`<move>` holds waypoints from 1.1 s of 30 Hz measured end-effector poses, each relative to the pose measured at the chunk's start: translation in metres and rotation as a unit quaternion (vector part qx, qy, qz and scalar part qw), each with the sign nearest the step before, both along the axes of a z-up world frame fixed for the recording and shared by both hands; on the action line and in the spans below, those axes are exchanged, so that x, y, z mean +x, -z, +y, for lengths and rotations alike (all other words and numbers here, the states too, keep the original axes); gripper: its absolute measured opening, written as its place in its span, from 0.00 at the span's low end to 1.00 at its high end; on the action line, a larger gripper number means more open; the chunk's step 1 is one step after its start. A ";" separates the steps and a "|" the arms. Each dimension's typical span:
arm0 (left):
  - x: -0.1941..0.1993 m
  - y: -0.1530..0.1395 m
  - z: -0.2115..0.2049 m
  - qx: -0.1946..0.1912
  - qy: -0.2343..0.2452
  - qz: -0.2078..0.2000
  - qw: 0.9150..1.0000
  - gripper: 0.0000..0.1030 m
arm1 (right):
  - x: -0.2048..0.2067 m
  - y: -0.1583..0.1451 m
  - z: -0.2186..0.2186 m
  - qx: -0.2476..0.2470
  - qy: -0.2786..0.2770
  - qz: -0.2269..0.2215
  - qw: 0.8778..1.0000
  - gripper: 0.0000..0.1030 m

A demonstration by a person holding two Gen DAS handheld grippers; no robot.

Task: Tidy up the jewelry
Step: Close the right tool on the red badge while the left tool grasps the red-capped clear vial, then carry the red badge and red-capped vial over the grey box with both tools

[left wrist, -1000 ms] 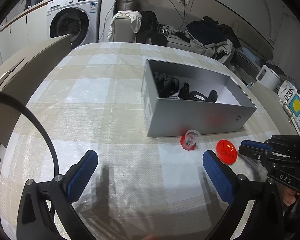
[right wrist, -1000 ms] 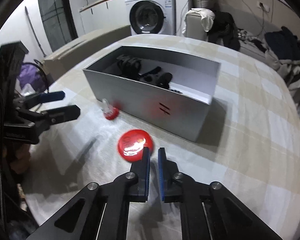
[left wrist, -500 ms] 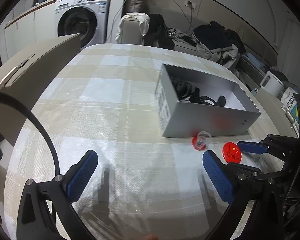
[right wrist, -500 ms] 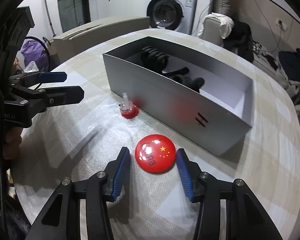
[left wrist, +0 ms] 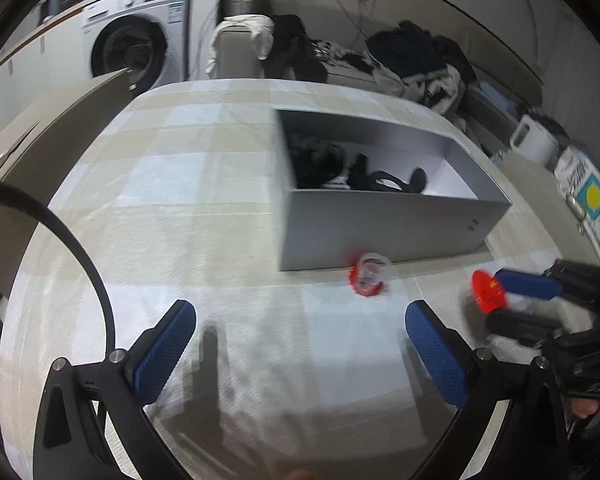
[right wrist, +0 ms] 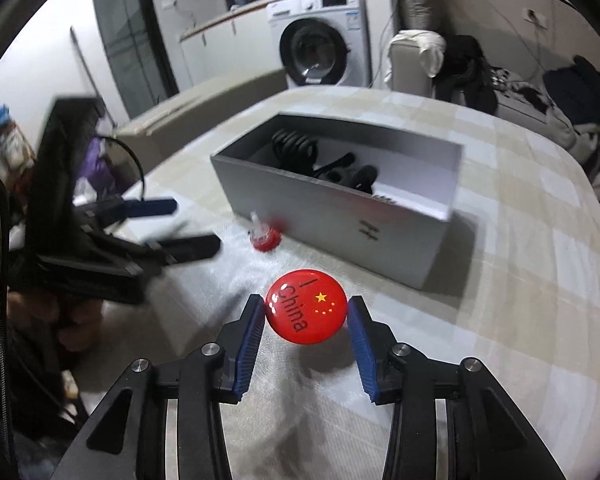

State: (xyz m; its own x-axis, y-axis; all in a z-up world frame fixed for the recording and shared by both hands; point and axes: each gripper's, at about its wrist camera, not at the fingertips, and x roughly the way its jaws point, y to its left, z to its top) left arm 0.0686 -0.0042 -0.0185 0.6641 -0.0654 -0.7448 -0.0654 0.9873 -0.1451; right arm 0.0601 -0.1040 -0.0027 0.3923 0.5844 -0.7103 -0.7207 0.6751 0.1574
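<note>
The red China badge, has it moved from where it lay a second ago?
Yes. The red badge is lifted off the cloth between the right tongs, still short of the grey box.

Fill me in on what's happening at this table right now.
A person holds a gripper in each hand. The right gripper is closed on a round red China badge, apparently lifted just off the checked tablecloth. The left gripper is open and empty over the cloth. A small red and clear piece sits in front of the open grey box, which already holds some dark items.
</note>
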 end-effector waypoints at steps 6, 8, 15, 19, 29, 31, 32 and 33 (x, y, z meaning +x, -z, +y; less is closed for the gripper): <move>0.012 0.000 -0.020 0.022 0.055 0.002 0.998 0.79 | 0.000 -0.009 -0.020 0.026 0.026 -0.004 0.999 0.40; 0.016 0.000 -0.024 0.027 0.065 0.002 0.997 0.70 | 0.002 -0.009 -0.021 0.028 0.029 -0.004 0.999 0.40; 0.025 0.001 -0.025 0.021 0.081 0.009 0.996 0.33 | 0.001 -0.011 -0.026 0.029 0.037 -0.006 0.999 0.40; 0.024 0.000 -0.028 0.019 0.088 0.012 0.996 0.14 | 0.001 -0.011 -0.030 0.031 0.041 -0.007 0.999 0.40; 0.002 -0.018 -0.032 0.022 0.087 -0.028 0.996 0.14 | -0.002 -0.023 -0.030 0.054 0.039 -0.018 0.998 0.40; 0.000 -0.023 -0.031 0.023 0.082 -0.038 0.996 0.14 | -0.003 -0.029 -0.032 0.066 0.040 -0.023 0.997 0.40; -0.002 -0.027 -0.031 0.023 0.081 -0.045 0.995 0.14 | -0.003 -0.032 -0.033 0.073 0.040 -0.025 0.996 0.40; -0.002 -0.029 -0.031 0.023 0.079 -0.048 0.995 0.14 | -0.003 -0.036 -0.033 0.078 0.042 -0.027 0.996 0.40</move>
State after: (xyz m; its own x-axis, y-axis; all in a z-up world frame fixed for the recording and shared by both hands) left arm 0.0668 -0.0348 0.0100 0.7168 -0.1425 -0.6826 0.1036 0.9898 -0.0979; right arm 0.0576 -0.1374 0.0331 0.4791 0.6503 -0.5896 -0.6733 0.7032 0.2284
